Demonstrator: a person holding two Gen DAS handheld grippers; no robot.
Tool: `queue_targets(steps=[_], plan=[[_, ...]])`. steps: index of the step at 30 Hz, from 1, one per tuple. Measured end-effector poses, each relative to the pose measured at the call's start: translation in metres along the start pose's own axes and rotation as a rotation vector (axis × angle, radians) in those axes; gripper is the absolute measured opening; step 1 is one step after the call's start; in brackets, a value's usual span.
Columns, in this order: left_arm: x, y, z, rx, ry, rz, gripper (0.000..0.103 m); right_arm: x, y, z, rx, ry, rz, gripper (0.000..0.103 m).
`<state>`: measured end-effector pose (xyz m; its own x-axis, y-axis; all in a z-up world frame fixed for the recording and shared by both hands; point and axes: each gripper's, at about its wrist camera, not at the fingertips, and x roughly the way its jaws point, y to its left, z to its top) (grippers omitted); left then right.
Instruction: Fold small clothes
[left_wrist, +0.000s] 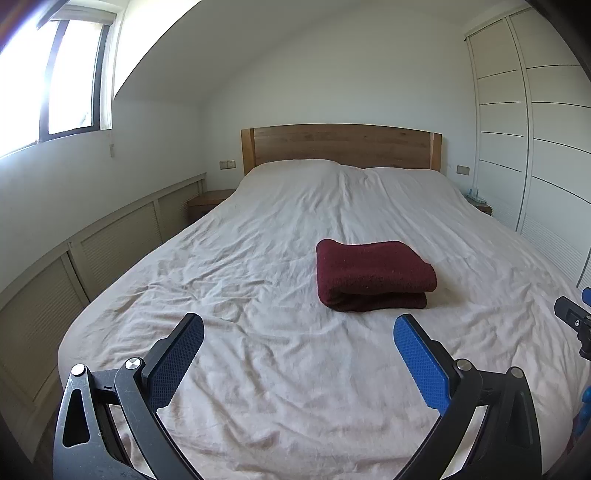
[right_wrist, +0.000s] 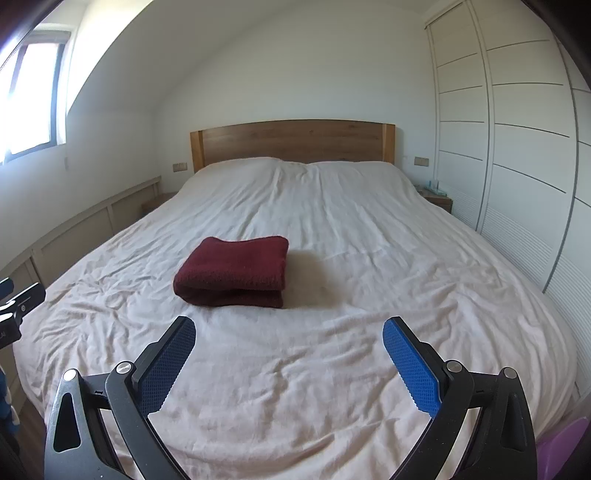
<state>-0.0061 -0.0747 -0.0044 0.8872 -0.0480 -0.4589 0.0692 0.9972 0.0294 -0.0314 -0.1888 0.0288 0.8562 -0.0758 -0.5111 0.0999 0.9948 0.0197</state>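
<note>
One folded maroon cloth (left_wrist: 375, 275), one bed (left_wrist: 258, 229), two tongs (left_wrist: 298, 330), two pillows (left_wrist: 295, 168).

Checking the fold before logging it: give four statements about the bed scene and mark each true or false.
1. The dark red cloth lies folded on the bed sheet. True.
2. The left gripper is clamped on the cloth. False: it is open, short of it.
3. The right gripper is open and empty. True.
4. The headboard is white metal. False: it is brown wood.

Left gripper (left_wrist: 299, 325) spread wide, right gripper (right_wrist: 289, 328) likewise
</note>
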Motion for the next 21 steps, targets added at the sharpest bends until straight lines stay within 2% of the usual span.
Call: queue_targets(steps=[21], plan=[[0.0029, 0.0026, -0.0001, -0.005, 0.007, -0.002, 0.102, 0.003, -0.002, -0.0046, -0.001, 0.002, -0.007, 0.101]])
